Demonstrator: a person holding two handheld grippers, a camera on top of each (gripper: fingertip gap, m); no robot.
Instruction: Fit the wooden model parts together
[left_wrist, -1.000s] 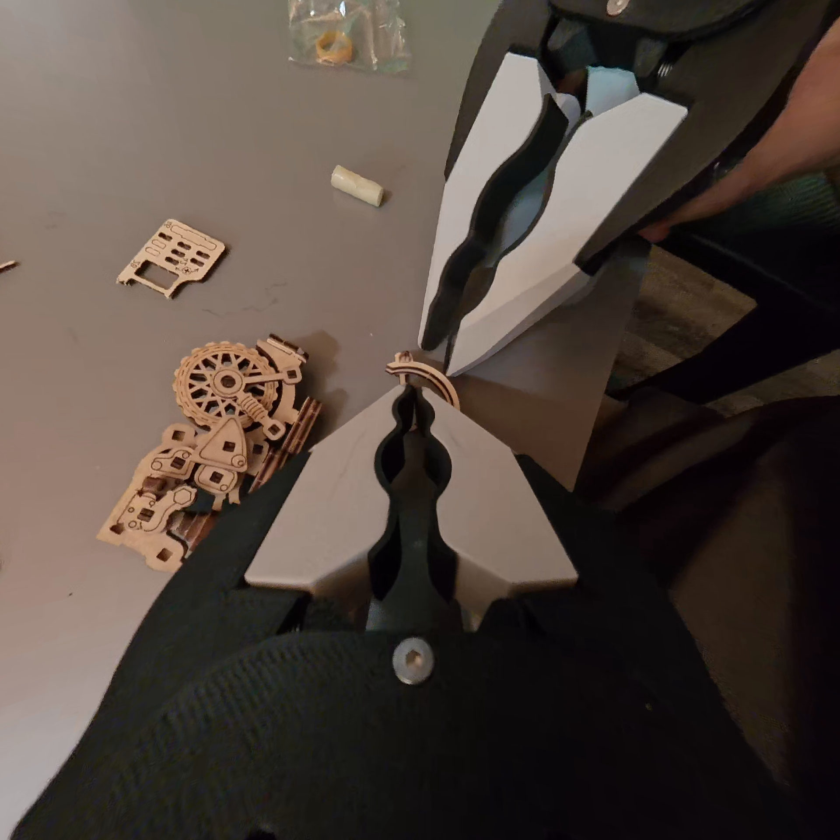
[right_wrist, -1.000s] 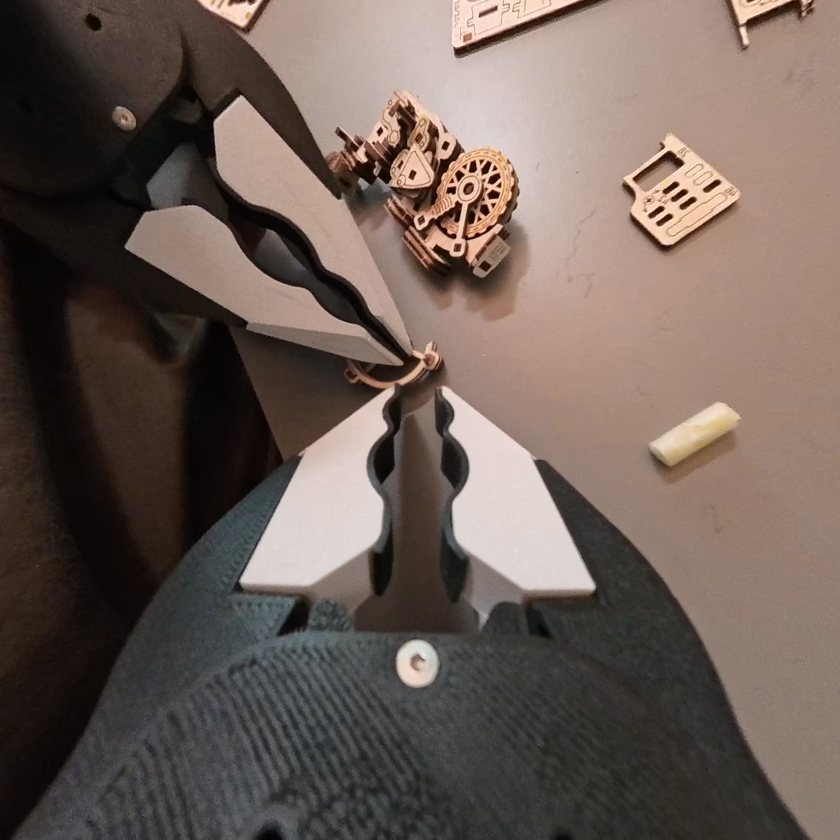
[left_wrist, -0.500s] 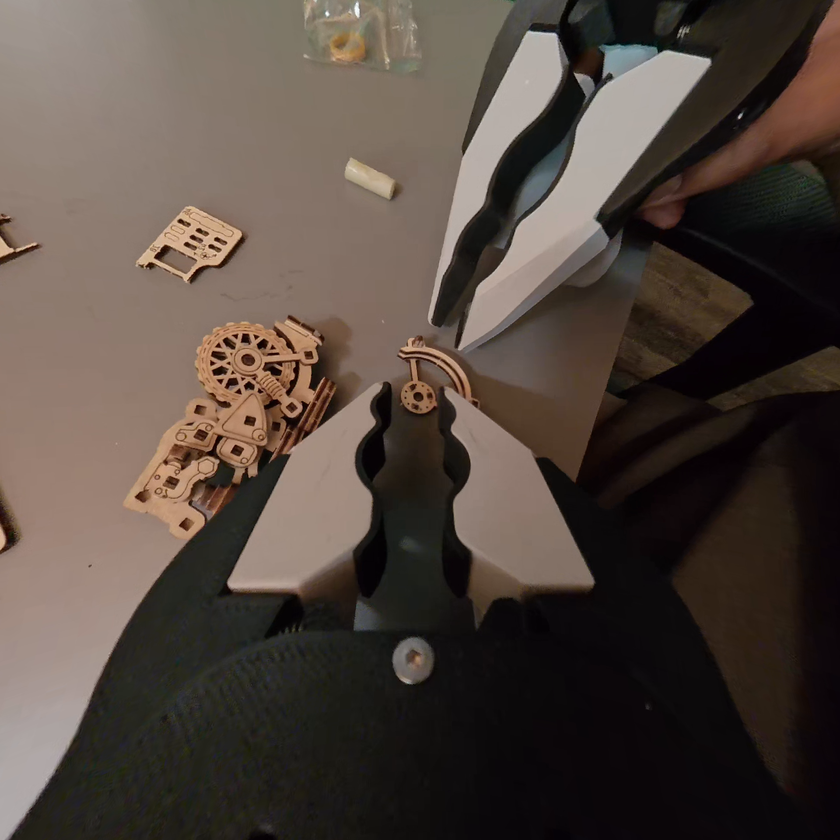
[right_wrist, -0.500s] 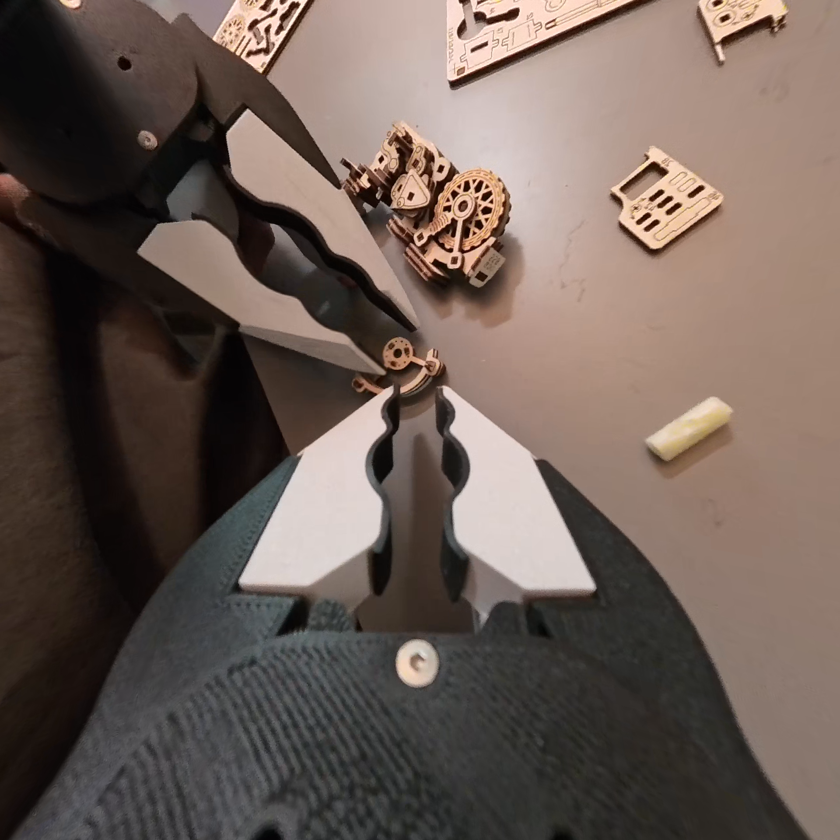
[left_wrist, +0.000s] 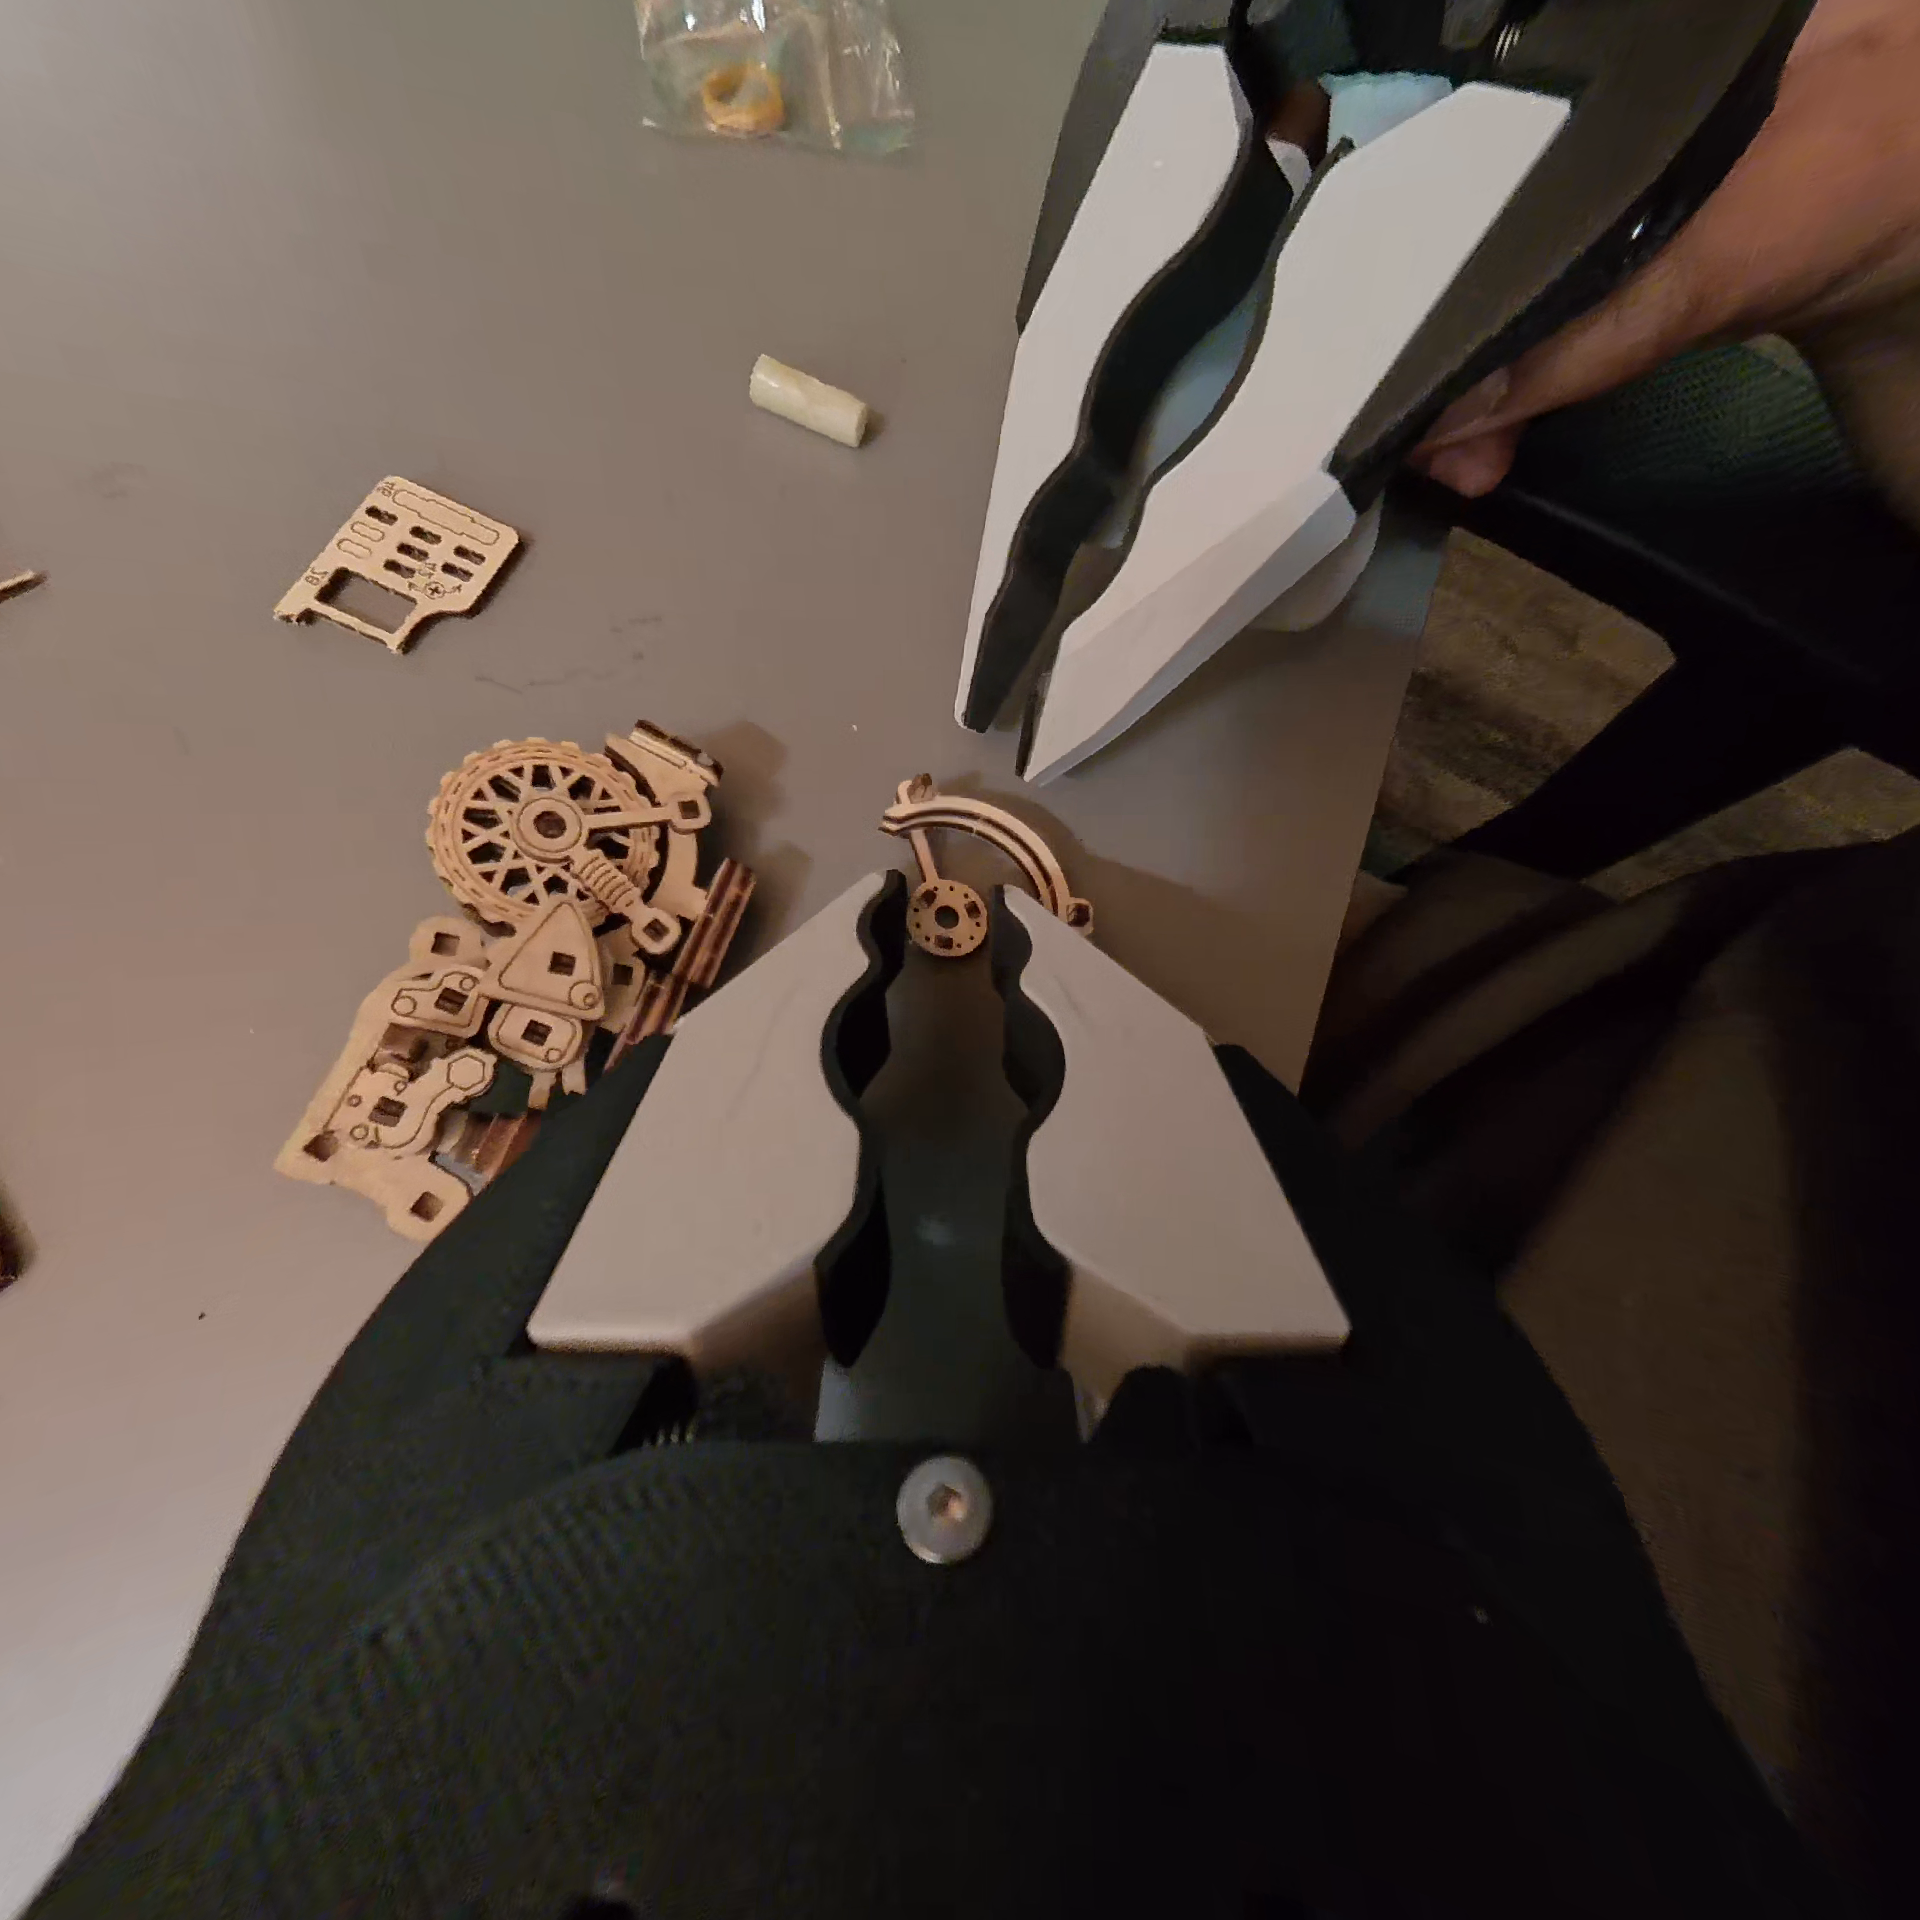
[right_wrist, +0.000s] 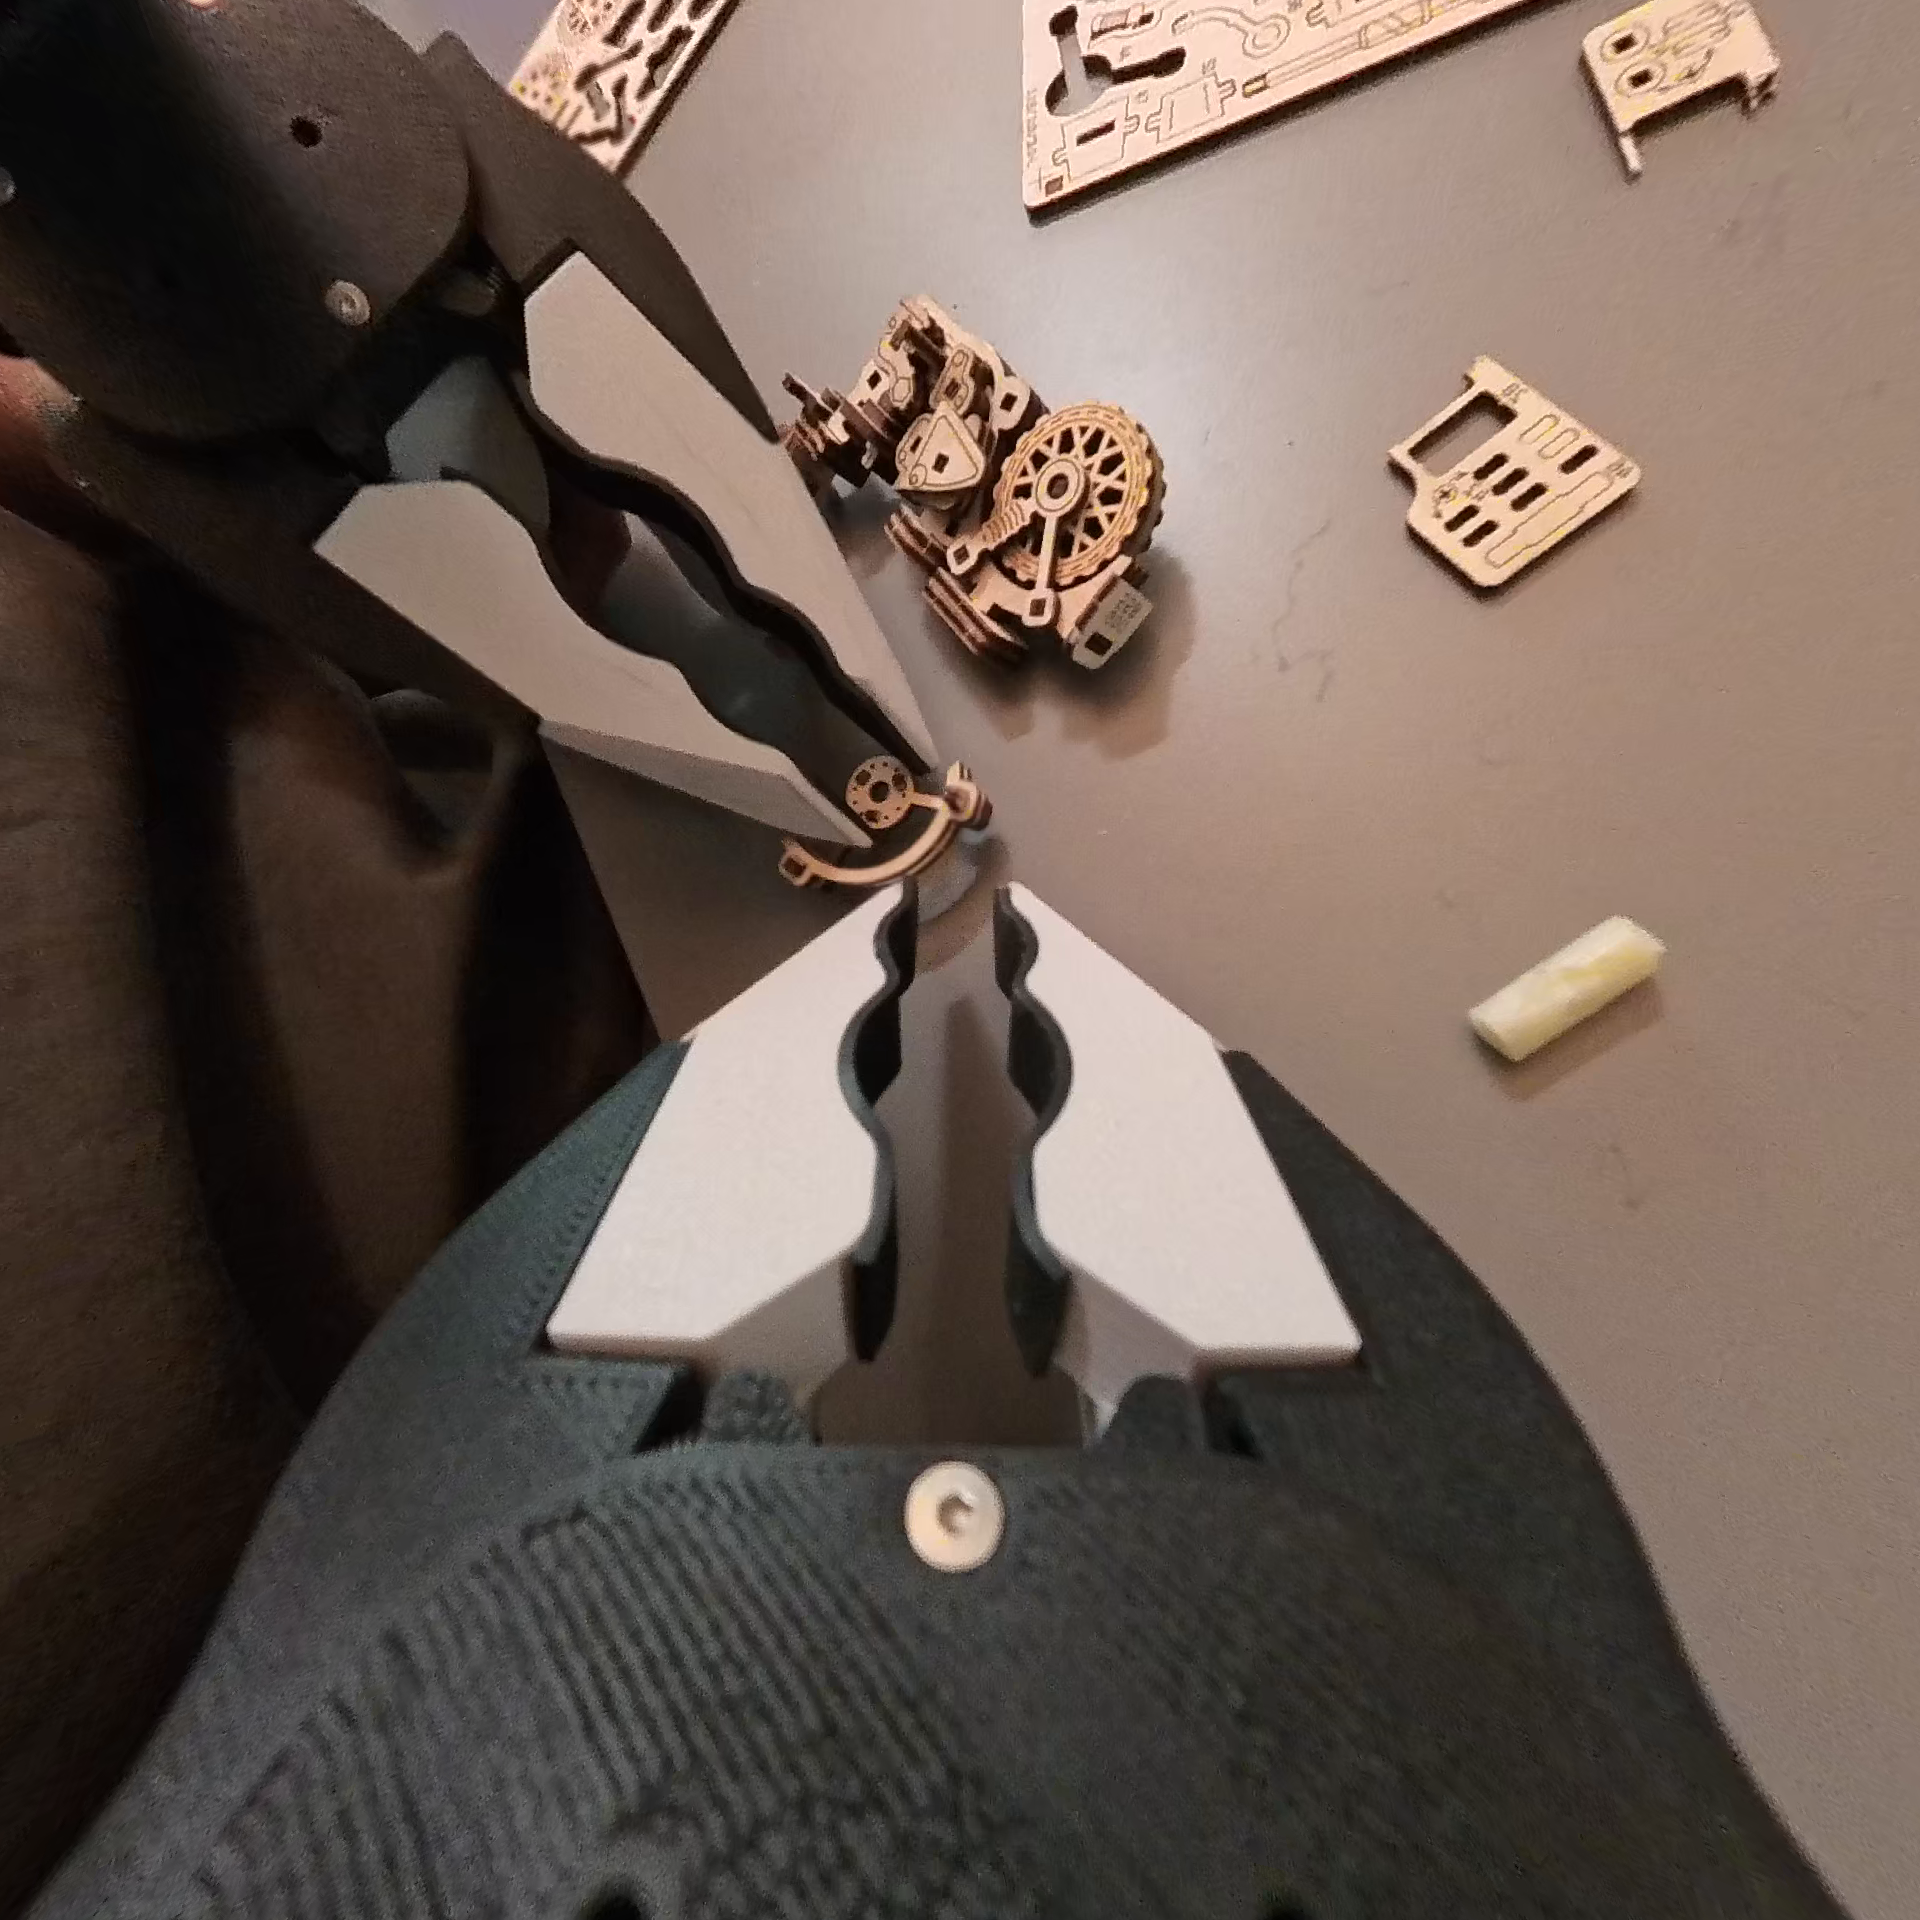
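Observation:
A small wooden arc piece with a round disc (left_wrist: 945, 920) lies near the table's corner. My left gripper (left_wrist: 943, 888) is open a little, with the disc between its fingertips; I cannot tell whether they touch it. The right wrist view shows the same piece (right_wrist: 878, 795) between the left gripper's tips (right_wrist: 888, 805). My right gripper (right_wrist: 956, 904) is slightly open and empty, just short of the arc. It points down at the piece in the left wrist view (left_wrist: 997, 748). A part-built wooden model with a spoked wheel (left_wrist: 540, 935) lies to the left, also in the right wrist view (right_wrist: 997, 520).
A slotted wooden plate (left_wrist: 400, 566), a pale cylinder (left_wrist: 810, 400) and a plastic bag (left_wrist: 769, 73) lie on the grey table. Cut-out wooden sheets (right_wrist: 1247, 94) lie farther off. The table edge (left_wrist: 1382, 831) is close on the right. A hand (left_wrist: 1662, 312) holds the right gripper. It is some 9 cm from my right tips to the pale cylinder (left_wrist: 810, 400). Seen from the right wrist view (right_wrist: 1551, 984) as well.
My left gripper was shut on the arc piece edge-on; it has opened, and the piece now lies flat between its tips. The right gripper has drawn back slightly.

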